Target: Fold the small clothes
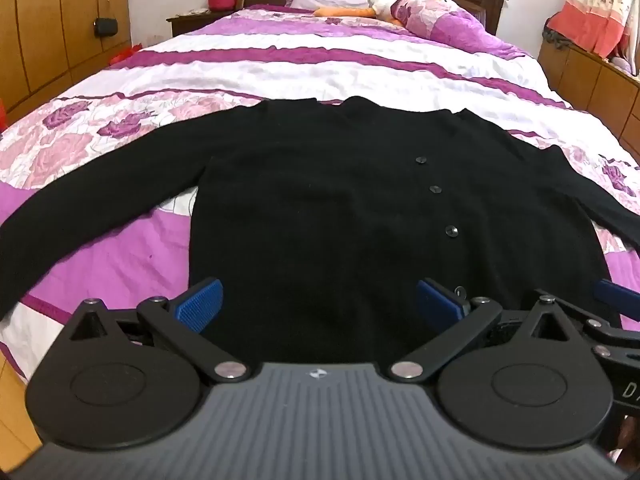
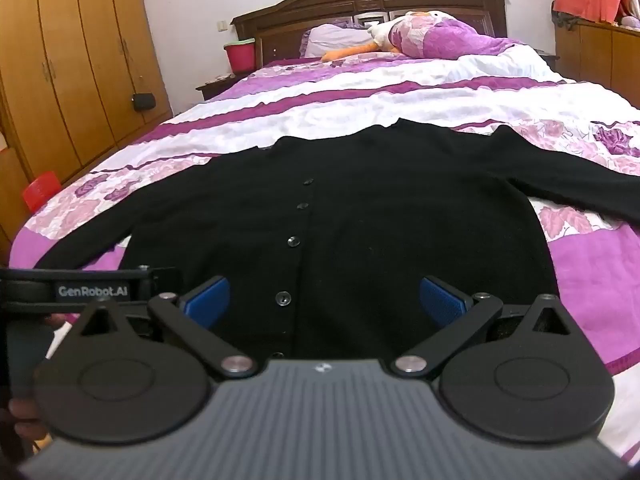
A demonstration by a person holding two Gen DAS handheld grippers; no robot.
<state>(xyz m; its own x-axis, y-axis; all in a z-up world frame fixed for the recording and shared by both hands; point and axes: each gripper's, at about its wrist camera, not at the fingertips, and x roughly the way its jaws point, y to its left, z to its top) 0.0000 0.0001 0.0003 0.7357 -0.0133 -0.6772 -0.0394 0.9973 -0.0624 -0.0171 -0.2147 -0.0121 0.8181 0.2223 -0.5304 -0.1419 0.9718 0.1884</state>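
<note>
Two grippers, left gripper (image 1: 318,300) and right gripper (image 2: 324,300), stand fully spread and empty above the near hem of the black cardigan (image 1: 320,208) lying flat ahead. Risk: pinching one knit layer only, causing bunching.

cardigan (image 1: 320,208): matt black knit | bedspread (image 1: 280,68): wrinkled cloth | headboard (image 2: 368,0): glossy wood

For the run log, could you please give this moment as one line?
cardigan: flat on bed, unfolded | left hand-held gripper: open | right hand-held gripper: open

cardigan (image 1: 320,200) hem hidden behind gripper body; sleeve ends cut off
</note>
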